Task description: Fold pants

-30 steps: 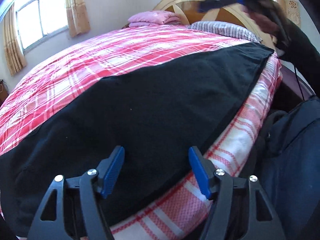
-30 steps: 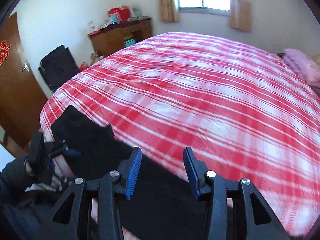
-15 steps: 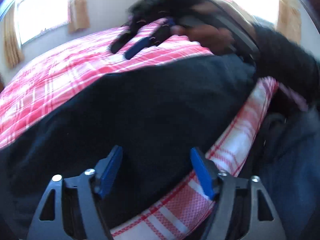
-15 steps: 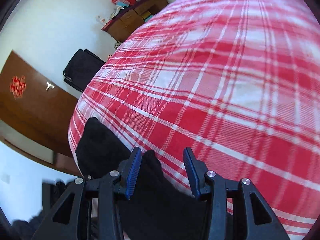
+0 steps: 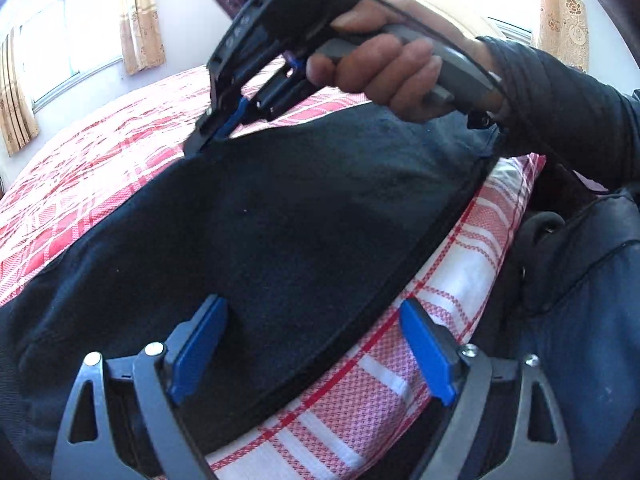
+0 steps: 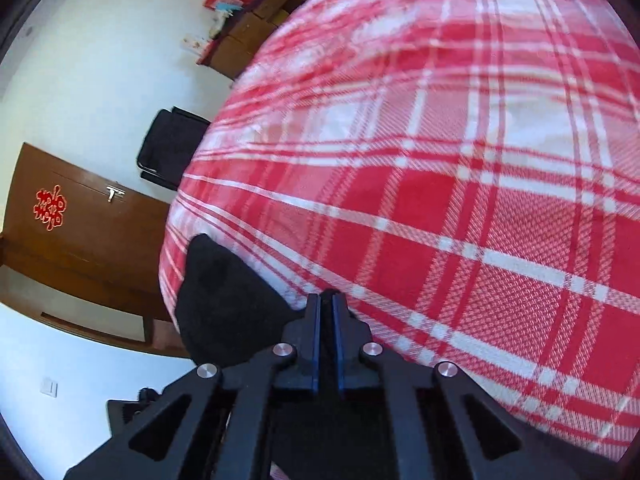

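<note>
So the right gripper point(image 6: 327, 308) has its two blue pads clamped together, and from the left wrist view you can see its tips point(image 5: 218, 130) pinching the far edge of the black pants point(image 5: 280, 240), with the fabric coming up to a little peak right at that spot. A bare hand point(image 5: 384, 68) is wrapped around its grey handle, with a dark sleeve point(image 5: 560, 112) running off to the right. The left gripper point(image 5: 312, 348) is low over the near edge of the pants with its jaws opening, already spread wide; one blue pad sits over the black cloth, the other over the bedspread, and neither is pressing on anything, so it isn't holding a thing. The pants lie spread flat along the near side of the bed, on the red and white plaid bedspread point(image 5: 100, 152), their hemmed edge running diagonally close to the mattress edge. In the right wrist view a dark end of the pants point(image 6: 224, 296) shows near the corner of the bed. Past that there's a brown door point(image 6: 80, 236) with a red paper decoration point(image 6: 50, 207), a black chair point(image 6: 172, 148) by the wall, and a cluttered wooden dresser point(image 6: 256, 28). Over in the left view, curtains point(image 5: 142, 16) hang by a bright window.
</note>
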`<state>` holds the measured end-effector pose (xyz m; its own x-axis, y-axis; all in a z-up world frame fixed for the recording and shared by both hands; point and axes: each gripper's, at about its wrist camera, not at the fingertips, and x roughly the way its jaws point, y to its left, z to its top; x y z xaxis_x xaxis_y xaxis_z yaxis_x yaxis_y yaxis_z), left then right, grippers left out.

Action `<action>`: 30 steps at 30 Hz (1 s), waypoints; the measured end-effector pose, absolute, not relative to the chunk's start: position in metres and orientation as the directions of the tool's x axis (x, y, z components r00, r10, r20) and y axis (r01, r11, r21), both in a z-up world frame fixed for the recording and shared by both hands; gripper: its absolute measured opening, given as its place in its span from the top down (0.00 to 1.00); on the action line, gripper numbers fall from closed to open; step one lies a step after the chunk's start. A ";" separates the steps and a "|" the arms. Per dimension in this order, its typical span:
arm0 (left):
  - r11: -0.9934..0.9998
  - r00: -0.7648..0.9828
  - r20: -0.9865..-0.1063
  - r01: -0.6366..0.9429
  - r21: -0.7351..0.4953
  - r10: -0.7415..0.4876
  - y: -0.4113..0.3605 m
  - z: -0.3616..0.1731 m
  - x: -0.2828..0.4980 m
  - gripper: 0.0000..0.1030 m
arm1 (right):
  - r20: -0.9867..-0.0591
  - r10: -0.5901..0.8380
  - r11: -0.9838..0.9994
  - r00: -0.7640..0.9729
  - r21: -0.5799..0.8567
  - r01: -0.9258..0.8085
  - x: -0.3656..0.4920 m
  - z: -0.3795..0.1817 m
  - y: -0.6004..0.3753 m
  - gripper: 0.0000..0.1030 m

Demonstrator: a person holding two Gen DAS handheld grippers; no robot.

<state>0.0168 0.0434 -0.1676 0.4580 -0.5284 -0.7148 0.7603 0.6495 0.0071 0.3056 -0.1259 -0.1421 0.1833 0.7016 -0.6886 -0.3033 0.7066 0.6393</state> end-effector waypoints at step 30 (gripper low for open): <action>0.870 0.604 -0.707 0.491 -0.034 -0.368 0.135 -0.151 0.050 0.12 | -0.753 0.601 0.764 0.267 0.443 -0.469 0.240 -0.142 -0.153 0.64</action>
